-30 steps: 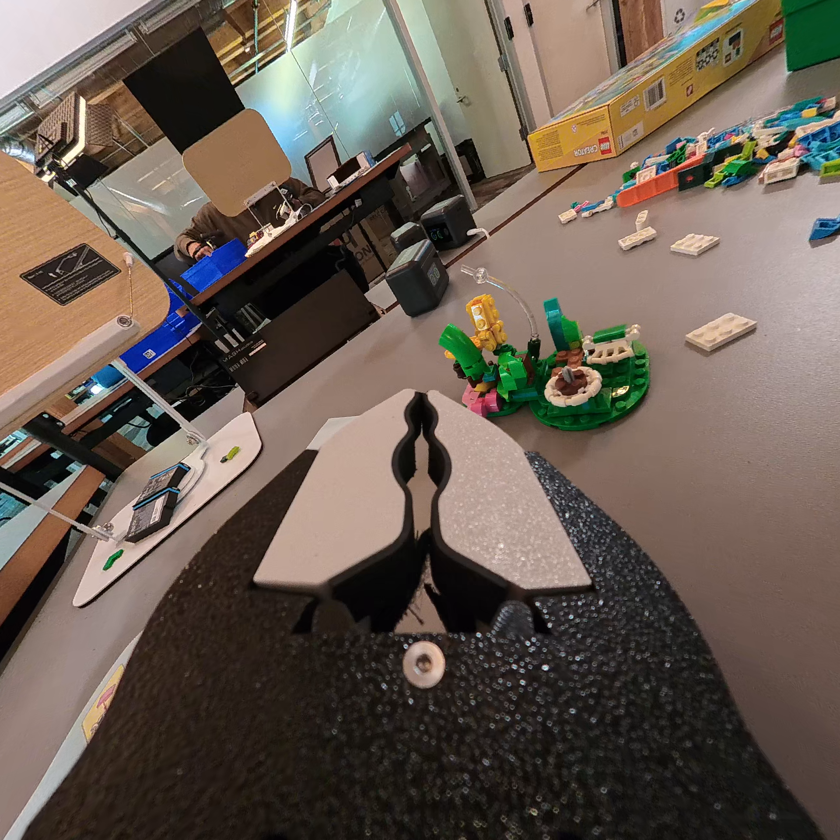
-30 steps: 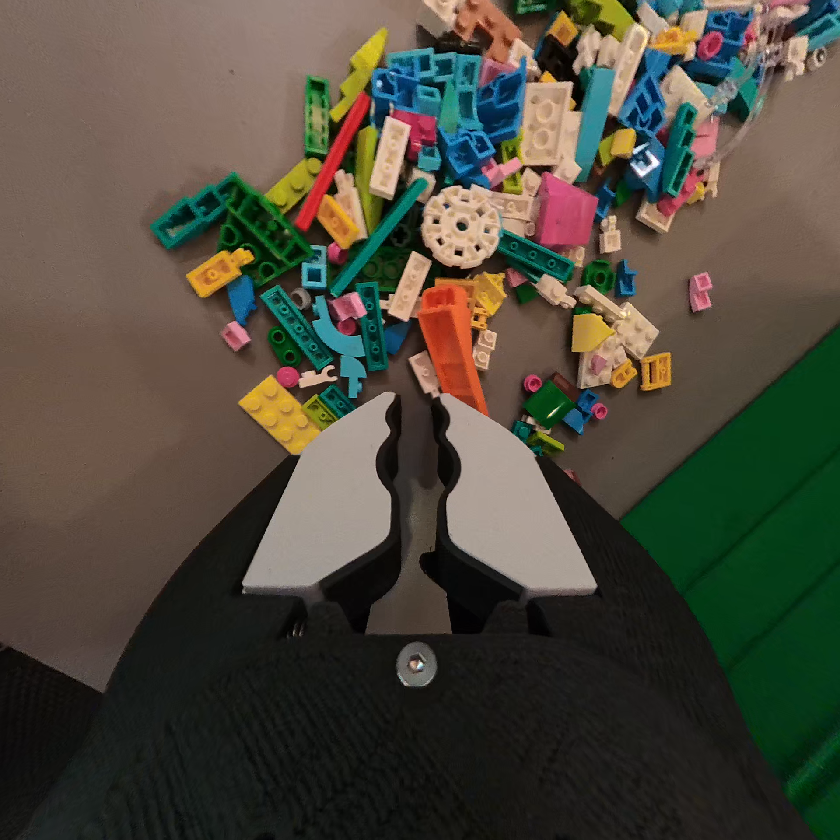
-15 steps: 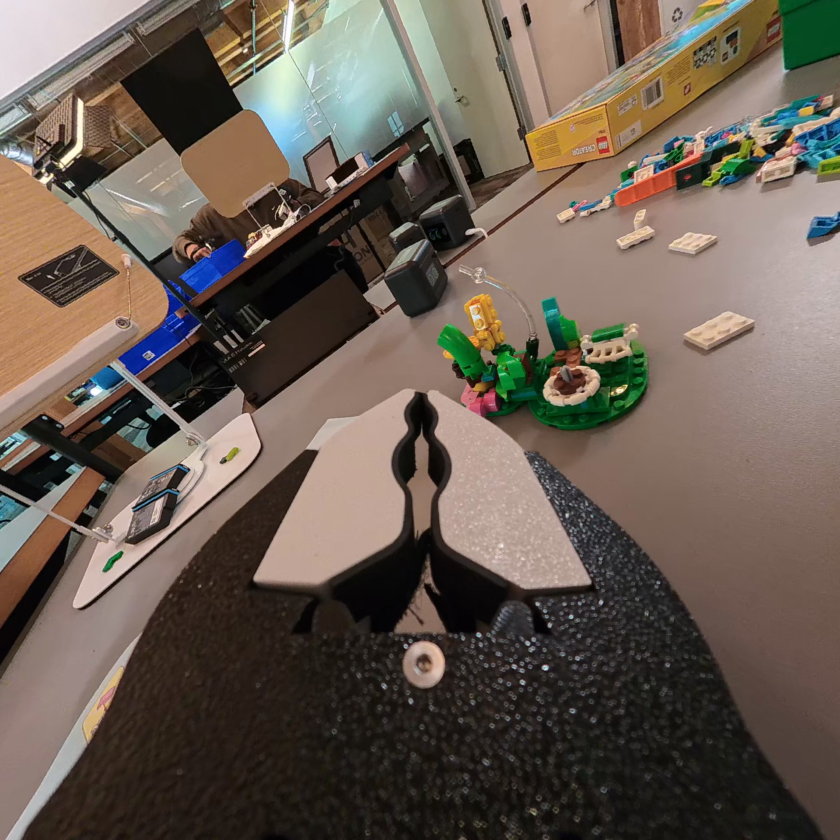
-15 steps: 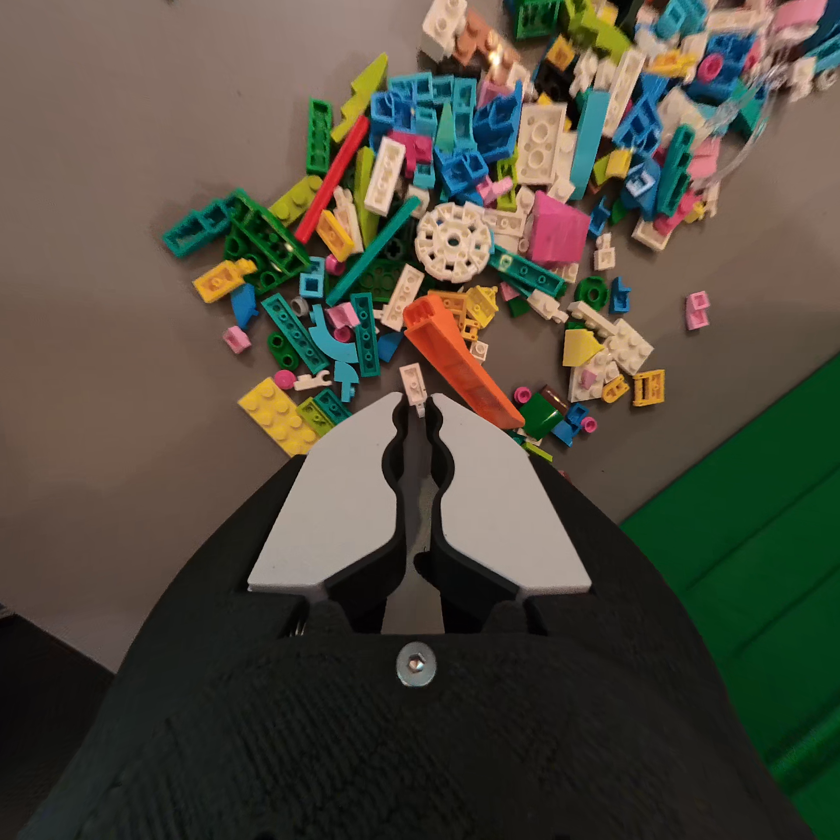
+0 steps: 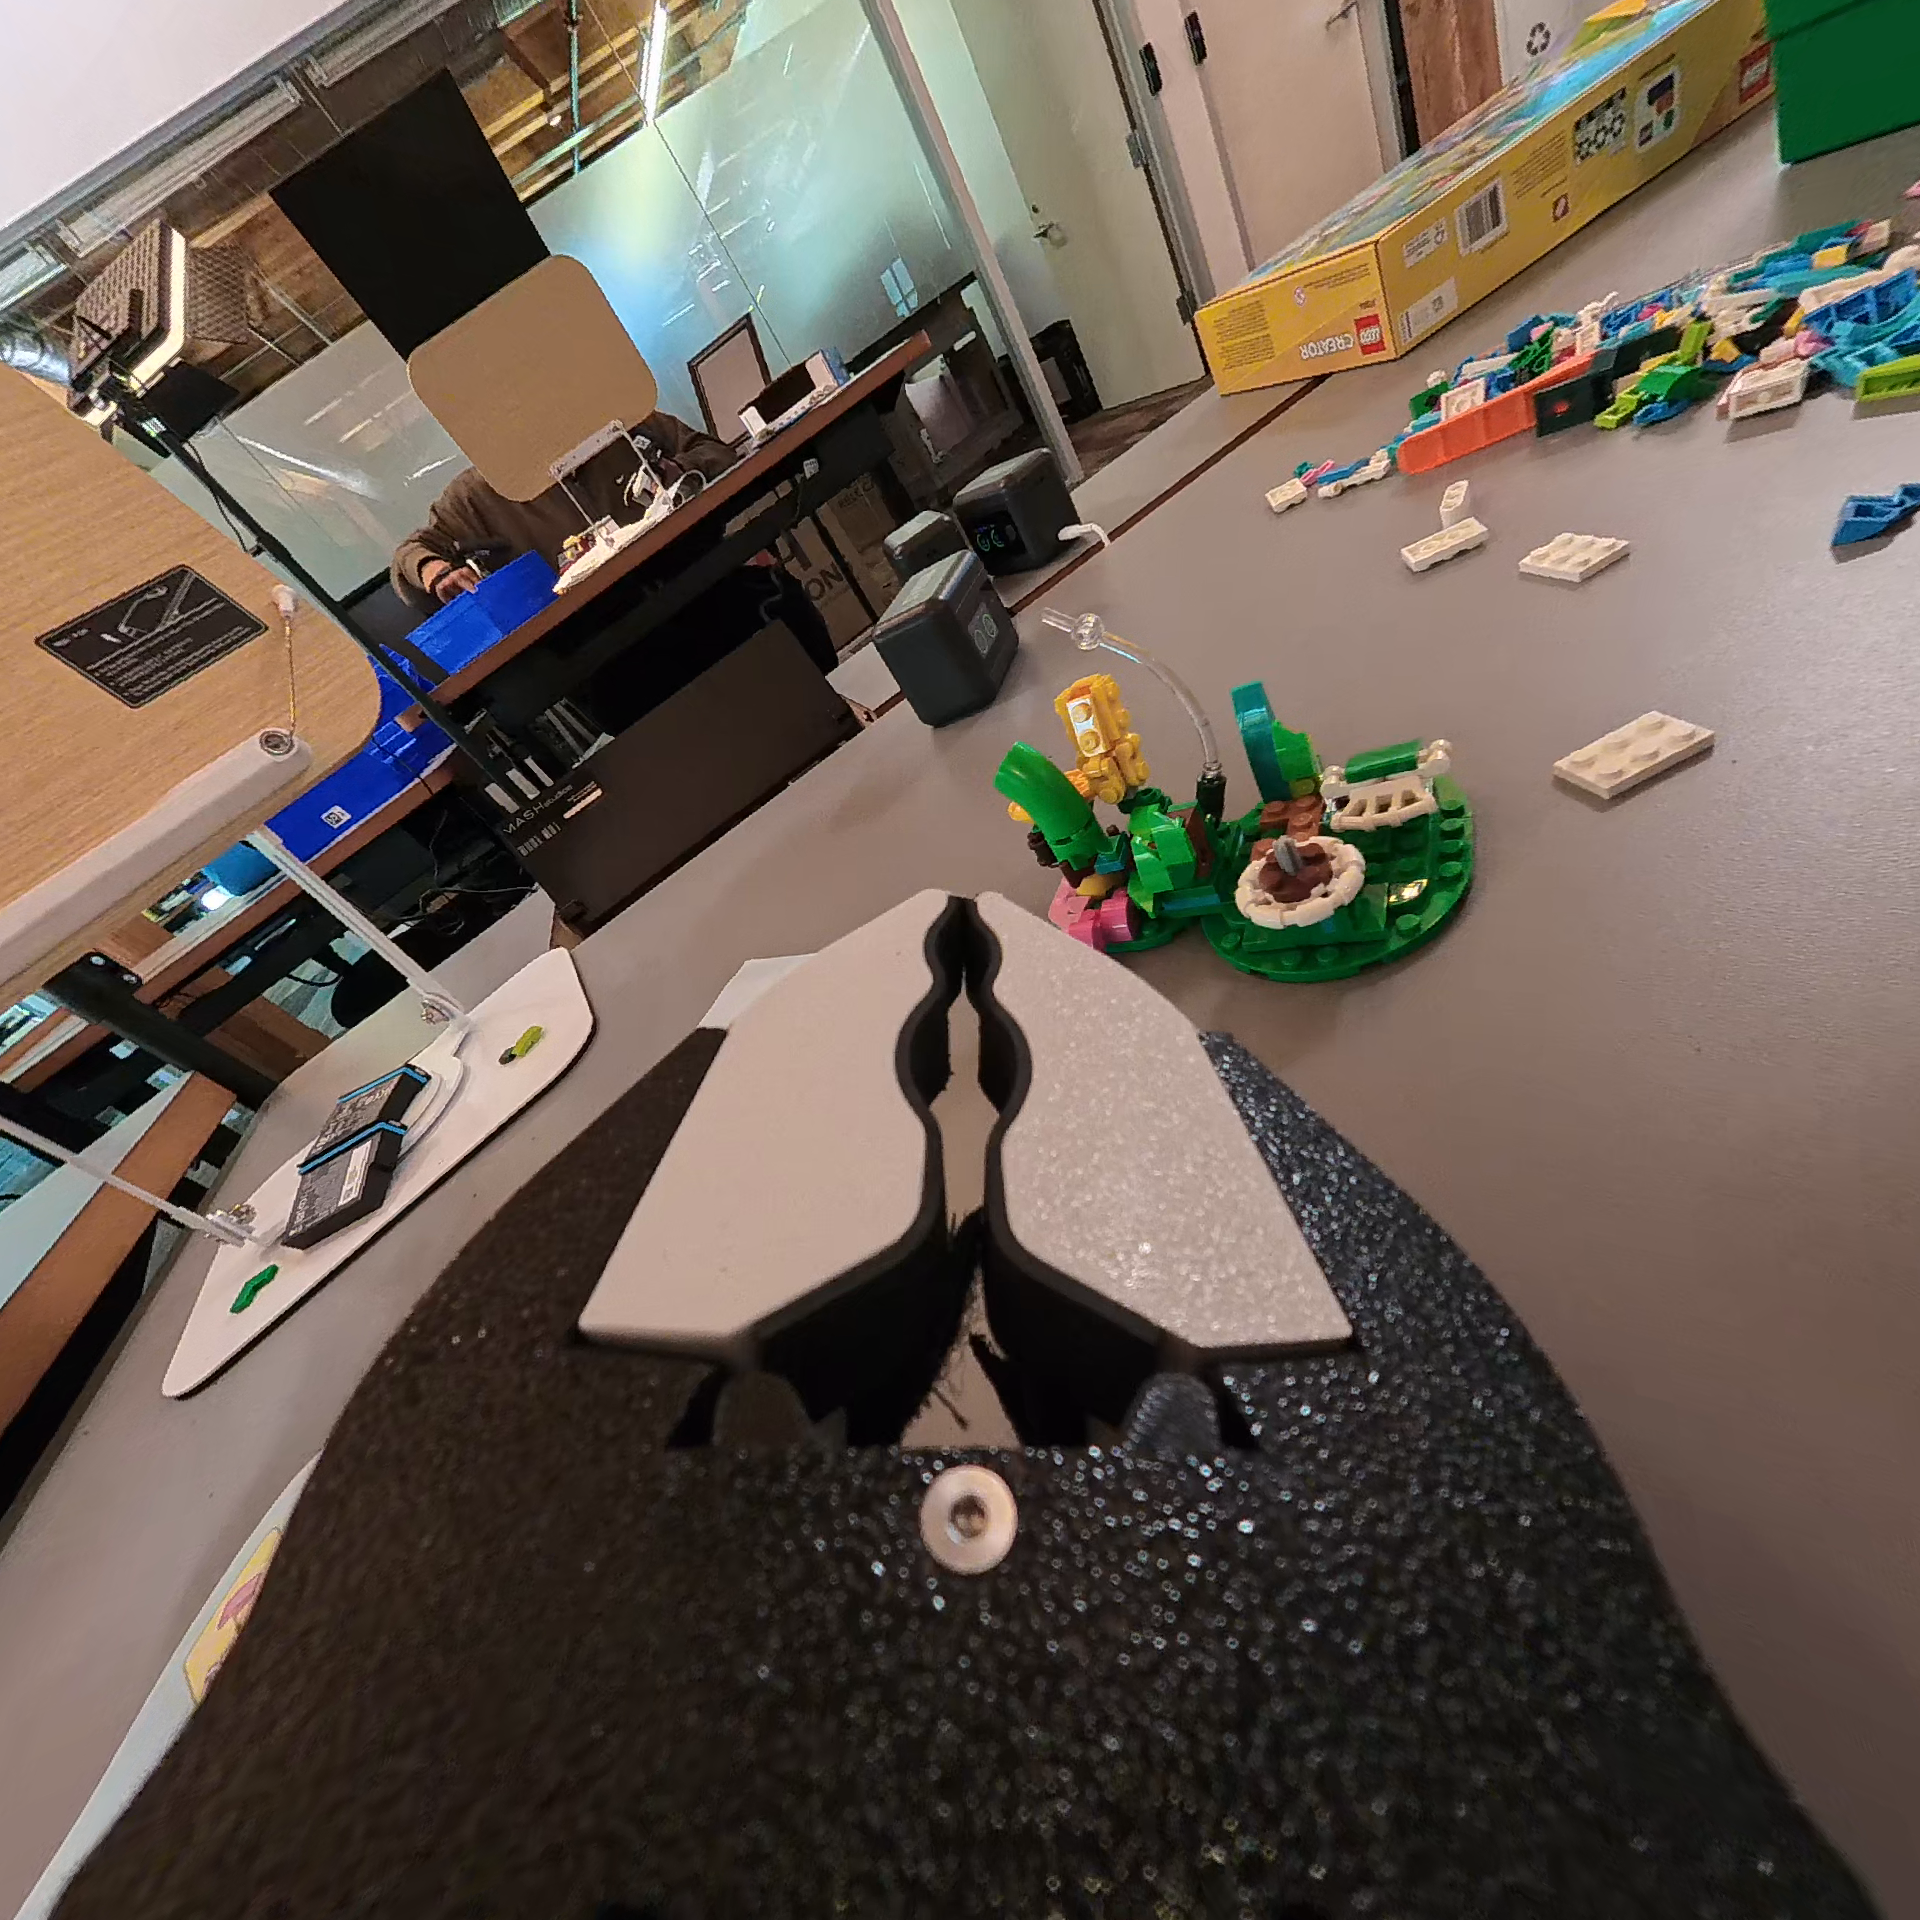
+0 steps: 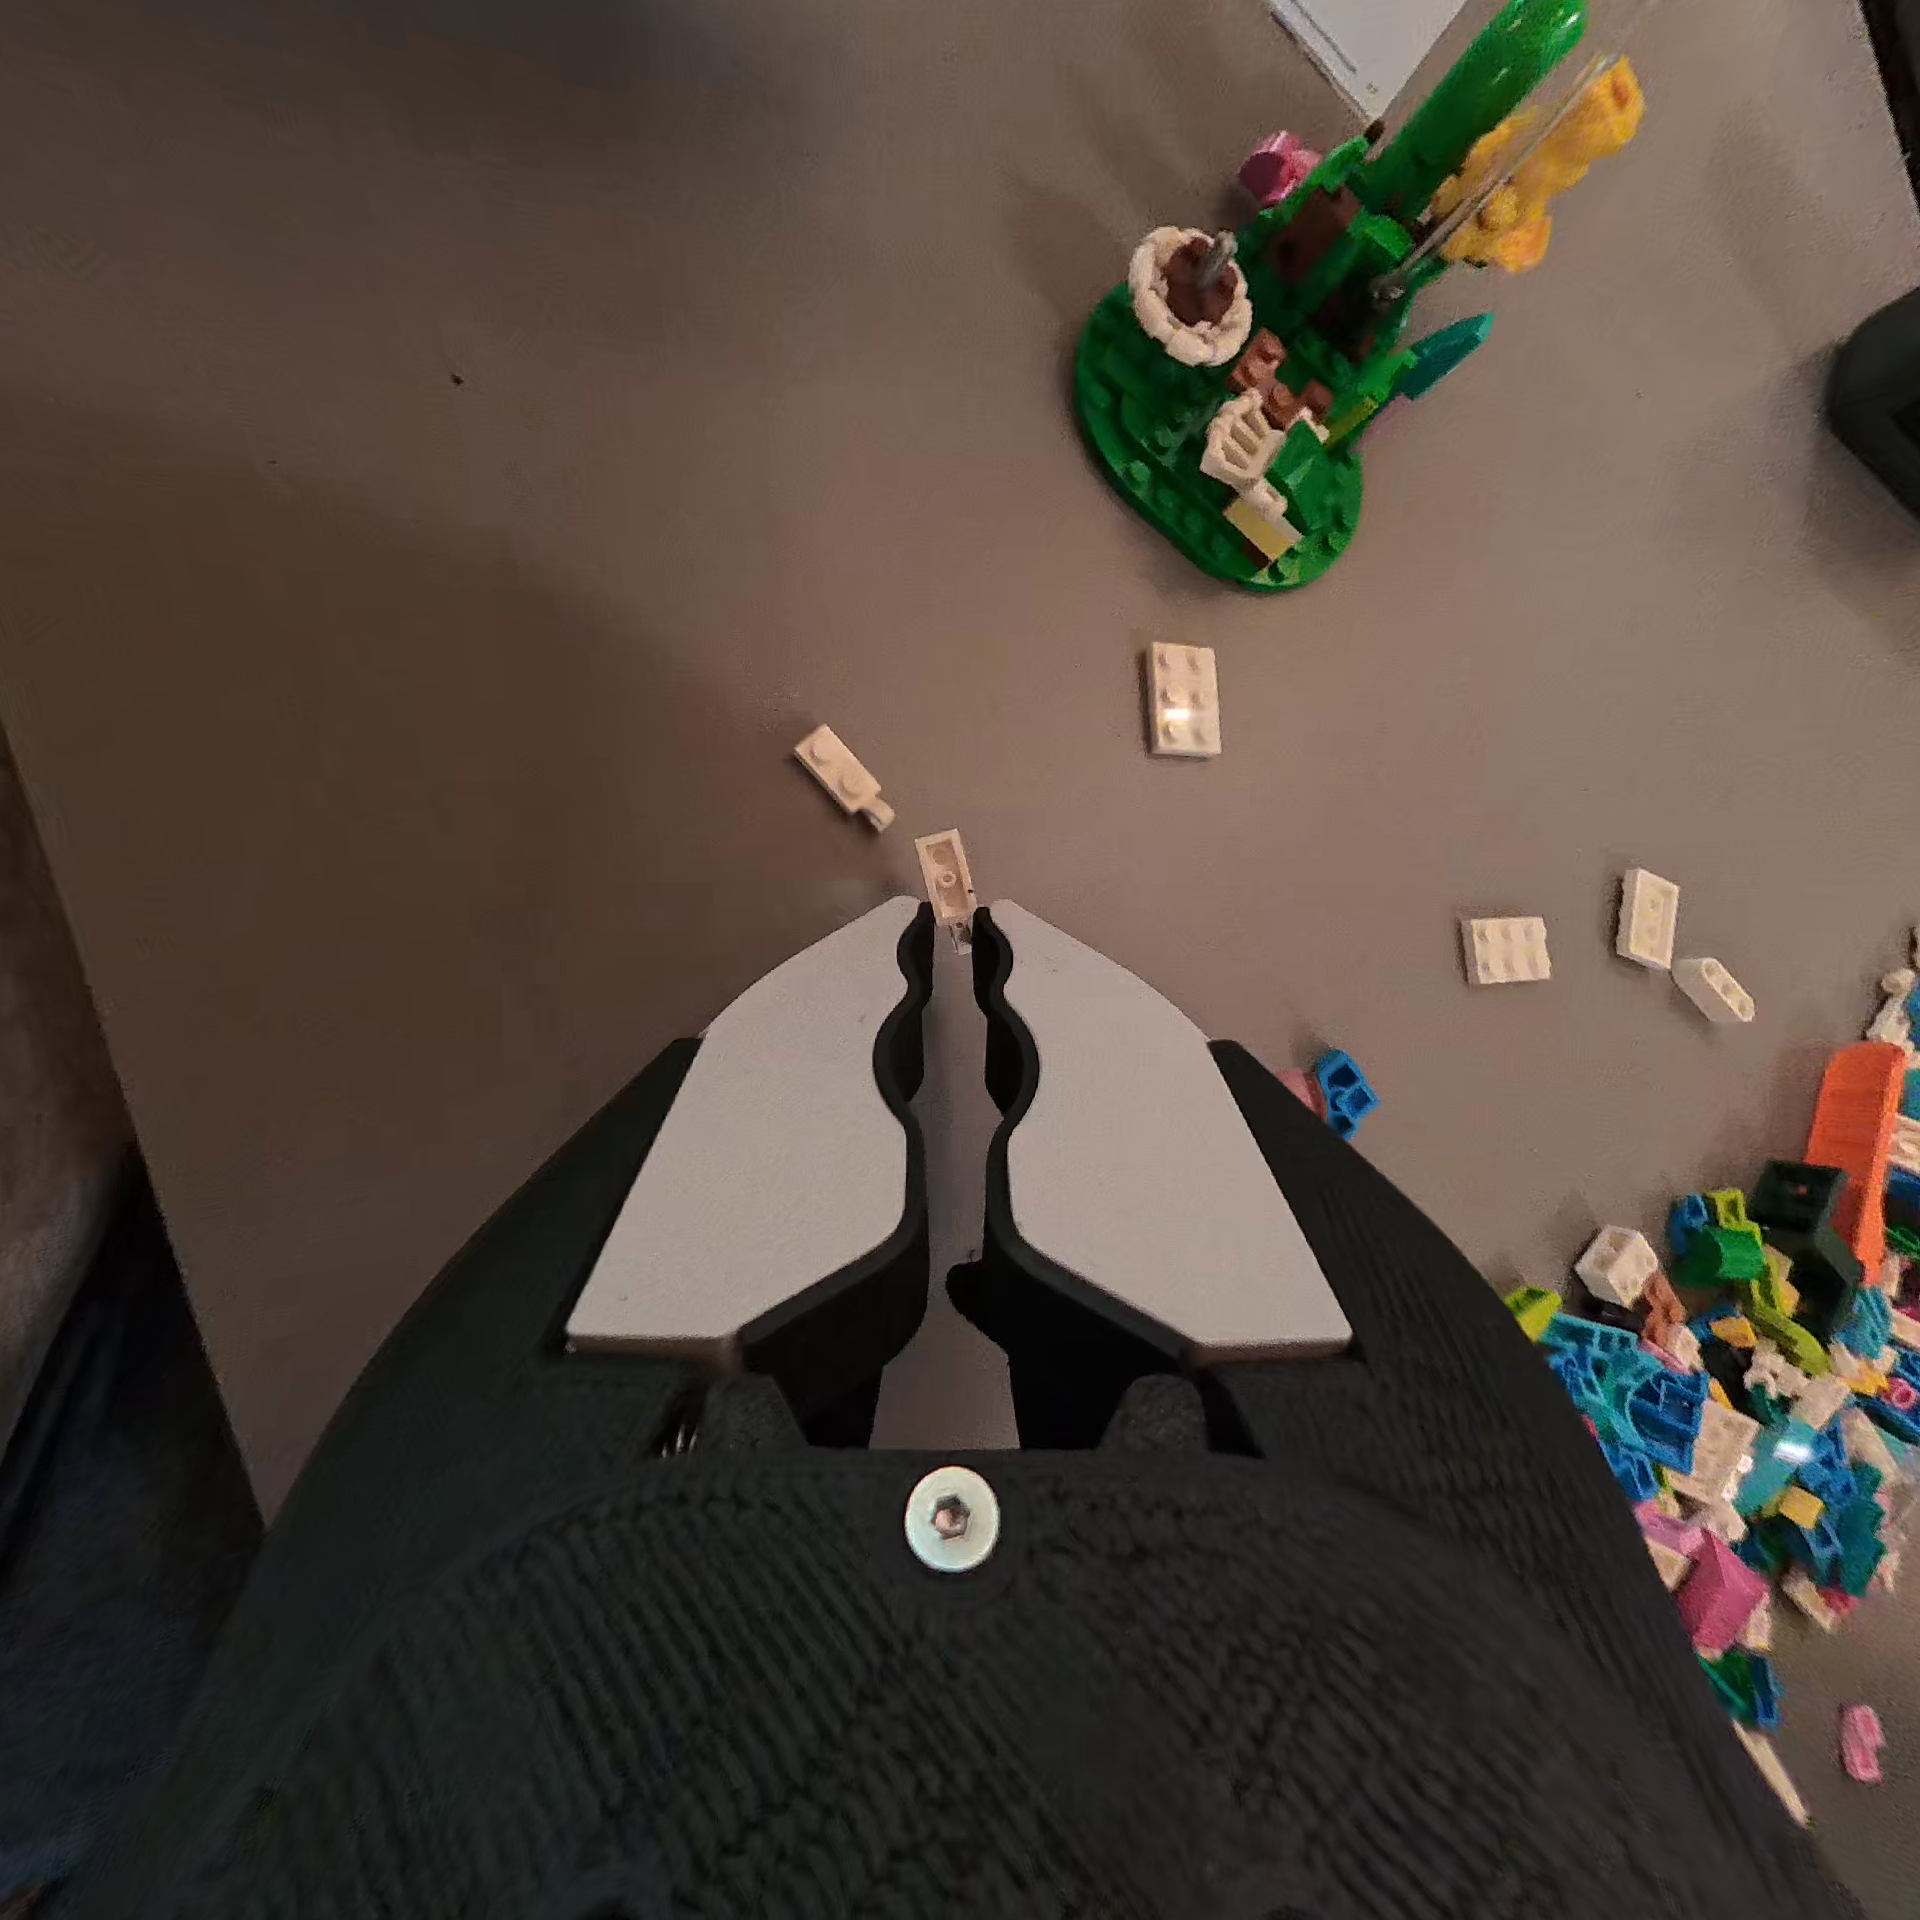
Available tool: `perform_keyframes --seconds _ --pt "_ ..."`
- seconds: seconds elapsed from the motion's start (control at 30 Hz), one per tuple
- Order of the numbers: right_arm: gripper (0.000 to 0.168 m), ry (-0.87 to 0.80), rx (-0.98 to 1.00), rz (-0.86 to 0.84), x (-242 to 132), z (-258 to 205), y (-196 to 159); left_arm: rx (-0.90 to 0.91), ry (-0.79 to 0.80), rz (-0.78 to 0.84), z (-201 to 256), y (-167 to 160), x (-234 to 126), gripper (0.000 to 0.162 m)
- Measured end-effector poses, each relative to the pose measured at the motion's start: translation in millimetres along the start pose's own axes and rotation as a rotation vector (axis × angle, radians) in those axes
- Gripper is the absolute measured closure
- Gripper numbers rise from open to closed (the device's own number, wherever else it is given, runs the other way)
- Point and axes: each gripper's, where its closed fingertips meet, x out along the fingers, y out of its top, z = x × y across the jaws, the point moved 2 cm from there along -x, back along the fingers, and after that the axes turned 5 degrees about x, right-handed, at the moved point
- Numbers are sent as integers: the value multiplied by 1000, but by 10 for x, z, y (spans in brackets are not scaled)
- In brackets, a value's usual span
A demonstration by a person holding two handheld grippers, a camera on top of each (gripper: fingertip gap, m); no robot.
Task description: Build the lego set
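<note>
The part-built model (image 5: 1278, 831) on a round green base stands on the grey table (image 5: 1558, 1091), ahead and right of my left gripper (image 5: 964, 914), which is shut and empty. In the right wrist view my right gripper (image 6: 956, 920) is shut on a small white plate piece (image 6: 943, 871) that sticks out past its tips, held above the table. The model (image 6: 1257, 374) is ahead and to the right of it. A similar small white piece (image 6: 840, 777) lies on the table just left of the held one.
Loose white plates (image 6: 1182, 698) (image 6: 1504, 948) lie between the model and the coloured brick pile (image 6: 1766, 1382) at right. A yellow box (image 5: 1455, 229) lies far back. A white board with battery packs (image 5: 353, 1153) sits left. A person sits at a far desk (image 5: 665, 509). Some 20 cm of space lies between my two pairs of fingers.
My right gripper closed on the small white piece in the pile, lifted it and swung away from the pile toward the model. The left gripper has stayed still.
</note>
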Motion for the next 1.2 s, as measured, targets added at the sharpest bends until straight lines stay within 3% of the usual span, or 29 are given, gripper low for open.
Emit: perform_keyframes --seconds 0.37,0.77,1.2 --pt "161 -10 35 2 134 -12 1 6 -4 -3 12 -2 7 162" --pt "143 -10 89 24 75 30 -36 5 -6 0 16 1 8 162" --pt "141 -197 121 16 -260 430 -218 2 -5 2 15 3 9 162"
